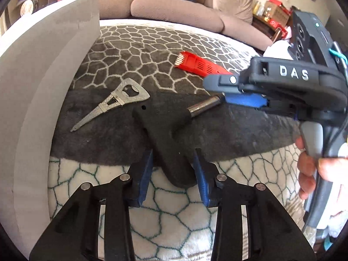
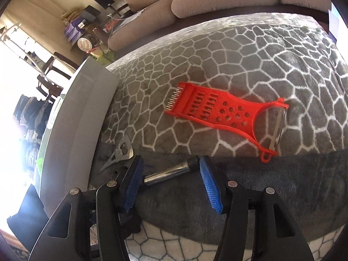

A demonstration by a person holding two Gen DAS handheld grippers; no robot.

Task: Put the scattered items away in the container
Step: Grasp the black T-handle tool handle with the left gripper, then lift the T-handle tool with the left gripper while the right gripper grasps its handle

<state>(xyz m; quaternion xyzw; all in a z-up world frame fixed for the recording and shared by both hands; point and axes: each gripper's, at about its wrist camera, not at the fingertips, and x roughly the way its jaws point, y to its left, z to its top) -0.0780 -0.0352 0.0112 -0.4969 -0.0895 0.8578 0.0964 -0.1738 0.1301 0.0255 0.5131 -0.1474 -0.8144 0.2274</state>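
Now, from the left wrist, the left hand-held gripper (image 1: 173, 174) straddles the black handle of the T-shaped tool (image 1: 162, 139) on the blanket (image 1: 134, 50), blue pads beside it, contact unclear. From the right wrist, the right hand-held gripper (image 2: 171, 184) stands released around its metal shaft (image 2: 166, 174), which runs crosswise. The white container (image 1: 43, 87) stands left.

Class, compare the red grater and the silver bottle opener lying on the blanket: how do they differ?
The grater is red plastic; the bottle opener is bare silver metal. The grater is broad with rows of holes; the opener tapers to a point. The grater looks larger. Both lie flat on the blanket, untouched by either gripper.
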